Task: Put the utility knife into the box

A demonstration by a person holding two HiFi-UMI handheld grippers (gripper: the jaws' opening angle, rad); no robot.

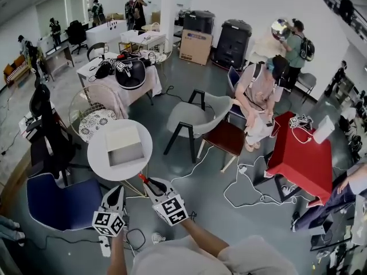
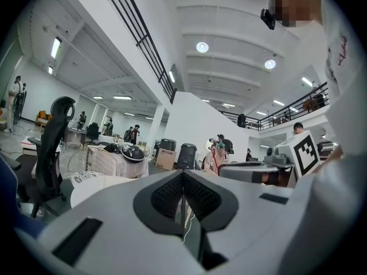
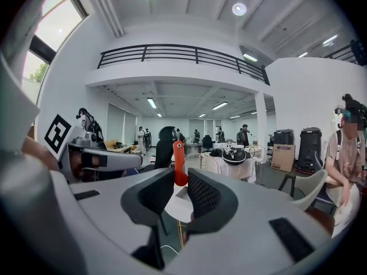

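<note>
The person holds both grippers low in front of the body, side by side, and both point toward a round white table (image 1: 97,152) at 12 o'clock from them. The right gripper (image 1: 147,184) has its jaws clamped on the utility knife (image 1: 141,179), an orange-red one. In the right gripper view the knife (image 3: 178,156) stands nearly upright between the dark ribbed pads (image 3: 202,195) and its rounded end rises above them. The left gripper (image 1: 118,189) is just beside it, at 9 o'clock. In the left gripper view its pads (image 2: 166,195) are pressed together along one thin line and hold nothing. The box (image 1: 121,136) sits in the middle of the round table, pale, with its open grey inside turned up. The knife is not in it: it is in the air near the table's rim, at about 5 o'clock from the box. A blue chair (image 1: 60,202) stands at 8 o'clock from the table and a grey chair (image 1: 192,119) at 2 o'clock. Far at 3 o'clock is a red table (image 1: 304,159), and a person (image 1: 258,96) bends over beside it. White cables (image 1: 246,193) lie on the floor between.
</note>
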